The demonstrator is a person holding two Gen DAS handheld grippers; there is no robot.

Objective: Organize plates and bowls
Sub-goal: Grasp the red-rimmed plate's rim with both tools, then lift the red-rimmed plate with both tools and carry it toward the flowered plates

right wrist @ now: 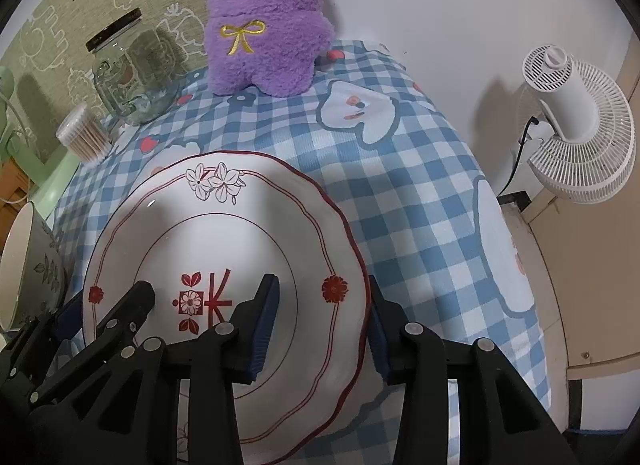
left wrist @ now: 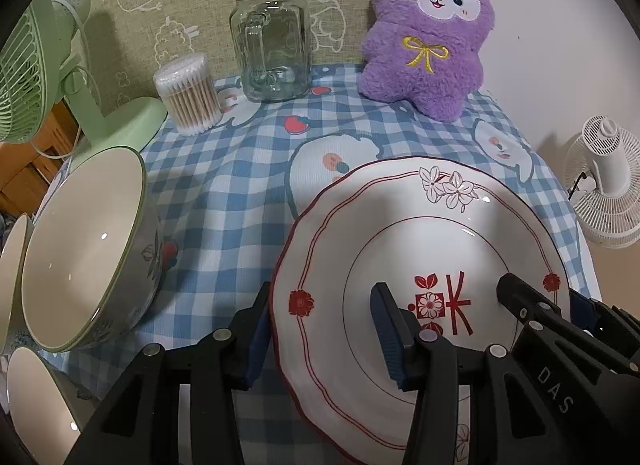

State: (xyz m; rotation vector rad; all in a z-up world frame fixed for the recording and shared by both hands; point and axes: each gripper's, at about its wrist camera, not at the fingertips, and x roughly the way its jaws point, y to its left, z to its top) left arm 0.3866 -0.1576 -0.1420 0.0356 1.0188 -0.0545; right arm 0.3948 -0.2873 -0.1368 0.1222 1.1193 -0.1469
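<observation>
A white plate with red trim and flower marks is held above the checked tablecloth, with another plate's edge showing under it. My left gripper straddles its left rim, one finger under and one inside the well. My right gripper straddles its right rim the same way, and its fingers also show in the left wrist view. Both look closed on the rim. A cream bowl with a green rim stands tilted at left, with two more bowls beside it. It also shows in the right wrist view.
At the back stand a glass jar, a tub of cotton swabs, a purple plush toy and a green fan. A white fan stands off the table's right edge. The blue checked cloth covers the table.
</observation>
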